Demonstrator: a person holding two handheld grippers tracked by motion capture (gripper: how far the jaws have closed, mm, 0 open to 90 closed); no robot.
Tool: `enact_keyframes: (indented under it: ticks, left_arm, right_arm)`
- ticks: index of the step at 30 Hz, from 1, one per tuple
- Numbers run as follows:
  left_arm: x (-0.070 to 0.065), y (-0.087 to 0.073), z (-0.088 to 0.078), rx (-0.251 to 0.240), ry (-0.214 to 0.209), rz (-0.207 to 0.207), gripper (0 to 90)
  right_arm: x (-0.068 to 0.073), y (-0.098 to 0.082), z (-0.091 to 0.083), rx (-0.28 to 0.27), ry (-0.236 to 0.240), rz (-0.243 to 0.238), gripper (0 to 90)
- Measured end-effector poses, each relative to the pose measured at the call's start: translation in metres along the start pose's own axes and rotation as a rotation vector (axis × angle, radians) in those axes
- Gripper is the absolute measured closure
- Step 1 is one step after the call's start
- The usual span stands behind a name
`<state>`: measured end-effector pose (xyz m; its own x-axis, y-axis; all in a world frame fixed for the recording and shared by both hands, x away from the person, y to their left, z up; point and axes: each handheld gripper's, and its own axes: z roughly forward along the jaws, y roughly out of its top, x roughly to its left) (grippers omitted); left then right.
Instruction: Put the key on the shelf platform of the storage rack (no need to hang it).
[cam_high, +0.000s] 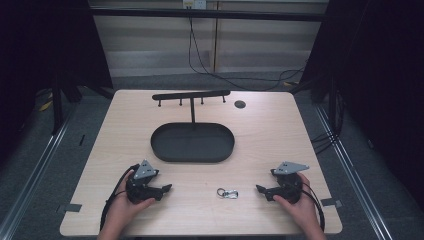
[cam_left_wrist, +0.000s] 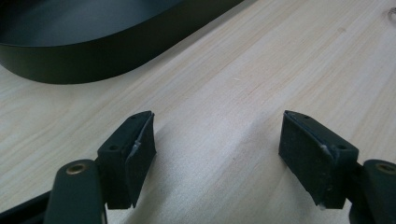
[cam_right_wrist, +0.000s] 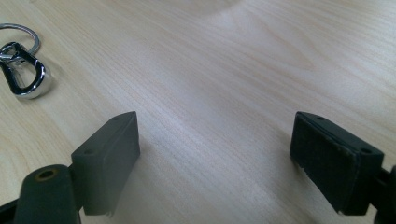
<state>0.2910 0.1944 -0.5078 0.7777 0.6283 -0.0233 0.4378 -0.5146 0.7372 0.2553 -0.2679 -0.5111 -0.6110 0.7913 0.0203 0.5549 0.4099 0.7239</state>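
Here, a pale wooden worktop (cam_high: 260, 135) carries a small metal key clip (cam_high: 227, 193) with a ring, lying flat near the front edge, between the two hand-held tongs. The left tongs (cam_high: 169, 188) rest to its left and the right tongs (cam_high: 258, 189) to its right, both pointing inward at it but well apart from it. Both stand wide open with nothing between their pads; bare wood shows in the gap in each gripper view. In the right gripper view the key clip (cam_right_wrist: 21, 65) sits up and to the left of the jaws, off their line.

The likely trouble is the clip's shape. It is thin, shiny and flat on the wood, so the pads could slide over it or push it along instead of pinching it. A grip on the loose ring alone could let the clasp swing.

Behind the clip sits a shallow black oval tray (cam_high: 192, 155), with a thin post rising to a black hook rail (cam_high: 191, 94) above it. Open wood surrounds the clip on all sides. The front edge is near, so a nudge toward the person could send the clip off the worktop.
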Motion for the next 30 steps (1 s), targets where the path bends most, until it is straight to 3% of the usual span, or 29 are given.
enact_keyframes:
  ticks: [7, 13, 21, 22, 26, 30]
  left_arm:
    - [0.0, 0.0, 0.0, 0.0, 0.0, 0.0, 26.7]
    - [0.0, 0.0, 0.0, 0.0, 0.0, 0.0, 26.8]
    - [0.0, 0.0, 0.0, 0.0, 0.0, 0.0, 26.7]
    - [0.0, 0.0, 0.0, 0.0, 0.0, 0.0, 26.7]
    - [0.0, 0.0, 0.0, 0.001, 0.0, 0.0, 26.7]
    - [0.0, 0.0, 0.0, 0.0, 0.0, 0.0, 26.7]
  right_arm:
    - [0.001, 0.0, 0.0, -0.003, -0.006, 0.005, 16.1]
    - [0.006, 0.0, -0.001, -0.01, -0.002, 0.01, 24.3]
    - [0.031, 0.016, -0.003, -0.068, 0.094, -0.032, 30.2]
    - [0.038, 0.021, -0.002, -0.079, 0.127, -0.042, 31.2]
    - [0.047, 0.027, 0.0, -0.076, 0.161, -0.061, 34.3]
    - [0.057, 0.032, 0.002, -0.077, 0.238, -0.058, 38.8]
